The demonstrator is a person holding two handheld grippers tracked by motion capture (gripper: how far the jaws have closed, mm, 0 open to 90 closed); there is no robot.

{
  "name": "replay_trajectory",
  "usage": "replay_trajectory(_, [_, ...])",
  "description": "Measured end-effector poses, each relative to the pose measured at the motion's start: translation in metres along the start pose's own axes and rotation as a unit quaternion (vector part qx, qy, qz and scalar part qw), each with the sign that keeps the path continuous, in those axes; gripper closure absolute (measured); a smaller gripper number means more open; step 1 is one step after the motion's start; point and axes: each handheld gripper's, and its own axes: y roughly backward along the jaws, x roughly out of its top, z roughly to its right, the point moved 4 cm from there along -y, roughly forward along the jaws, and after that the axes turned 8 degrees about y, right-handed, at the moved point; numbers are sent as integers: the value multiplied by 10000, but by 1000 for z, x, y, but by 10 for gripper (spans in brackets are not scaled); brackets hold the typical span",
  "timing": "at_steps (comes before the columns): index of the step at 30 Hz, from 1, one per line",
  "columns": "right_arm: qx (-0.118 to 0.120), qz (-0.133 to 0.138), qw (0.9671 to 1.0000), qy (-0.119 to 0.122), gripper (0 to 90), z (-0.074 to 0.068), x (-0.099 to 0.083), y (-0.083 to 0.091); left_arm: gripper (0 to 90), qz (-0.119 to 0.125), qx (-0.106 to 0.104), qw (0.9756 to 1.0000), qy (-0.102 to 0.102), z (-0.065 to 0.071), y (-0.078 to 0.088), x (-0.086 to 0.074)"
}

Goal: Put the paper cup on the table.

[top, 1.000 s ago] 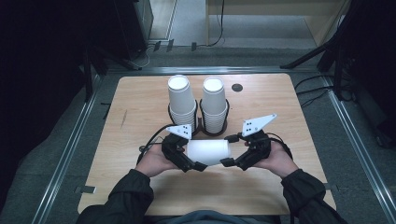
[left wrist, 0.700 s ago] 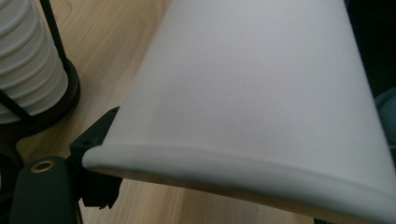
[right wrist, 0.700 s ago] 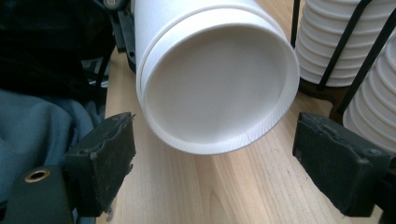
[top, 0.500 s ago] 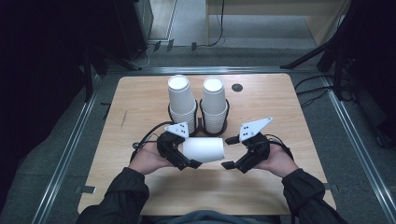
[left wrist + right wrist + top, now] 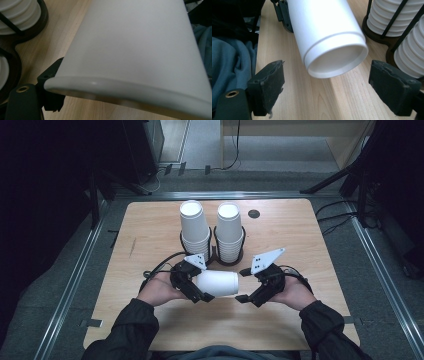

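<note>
**Paper cup held sideways between two grippers**

A white paper cup (image 5: 216, 283) lay on its side above the pale wooden table (image 5: 150, 225), near the person's edge. Its long axis ran across the table, from the left gripper (image 5: 192, 285) toward the right gripper (image 5: 252, 285).

The left gripper was clamped on the cup at its rolled-rim end. In the left gripper view the rim (image 5: 120, 87) crossed the frame close to the camera, with one black jaw showing at its lower left; the other jaw was hidden behind the cup wall, so the grip was judged from the cup being carried clear of the wood.

The right gripper stood wide open and held nothing. In the right gripper view its two black pads sat well apart, and the recessed base of the cup (image 5: 337, 61) pointed at the gap between them, just beyond the tips. The pads did not touch the cup.

The cup therefore lay straight ahead of the right gripper, base first, so any hand-over would probably turn on that gripper moving along the cup's axis and closing across the base end.

Behind the hands, two tall stacks of white paper cups (image 5: 194, 227) stood upside down in a black wire holder (image 5: 215, 251), side by side.
</note>
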Motion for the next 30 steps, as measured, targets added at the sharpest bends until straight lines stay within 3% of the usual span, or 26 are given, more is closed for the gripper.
replay_trajectory(16, [131, -398, 9987, 294, 138, -3, 6, -22, 123, -428, 76, 9988, -234, 9, -23, 2])
replay_trajectory(24, [146, -853, 9948, 534, 152, -4, 7, -40, 121, -458, 57, 9987, -219, 10, -25, 3])
replay_trajectory(30, [117, -959, 9931, 667, 209, -7, 8, -47, 116, -446, 72, 9988, -169, 11, -26, 5])
